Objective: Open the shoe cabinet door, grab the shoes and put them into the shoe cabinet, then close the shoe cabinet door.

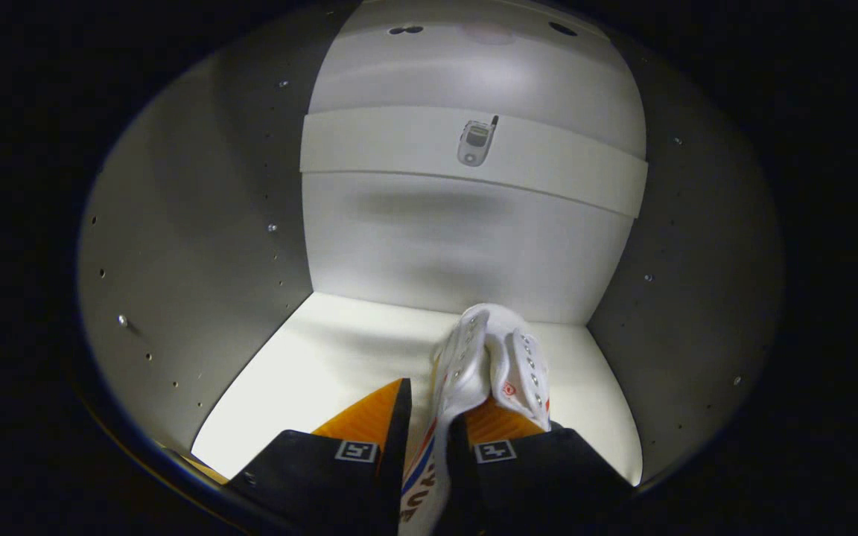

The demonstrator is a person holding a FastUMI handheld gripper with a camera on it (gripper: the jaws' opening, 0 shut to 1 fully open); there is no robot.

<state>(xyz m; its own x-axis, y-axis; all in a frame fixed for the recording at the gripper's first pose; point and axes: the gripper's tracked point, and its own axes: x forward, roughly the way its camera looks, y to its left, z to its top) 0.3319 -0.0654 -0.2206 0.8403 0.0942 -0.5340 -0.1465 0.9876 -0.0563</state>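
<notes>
I am looking into the white shoe cabinet [198, 246], with its back panel and both side walls around me. My gripper [429, 420] is shut on a white shoe [485, 357] with red and blue stripes and metal eyelets. Both fingers pinch the shoe's side wall, and the shoe's upper part sticks up just ahead of the fingertips. The shoe hangs over the cabinet's white bottom shelf [325, 350], right of its middle. I cannot tell whether the sole touches the shelf.
A white cross rail [399, 145] runs across the back panel, with a small metal fitting [477, 141] at its middle. Rows of small shelf-pin holes dot the side walls. To the left of the shoe the bottom shelf is bare.
</notes>
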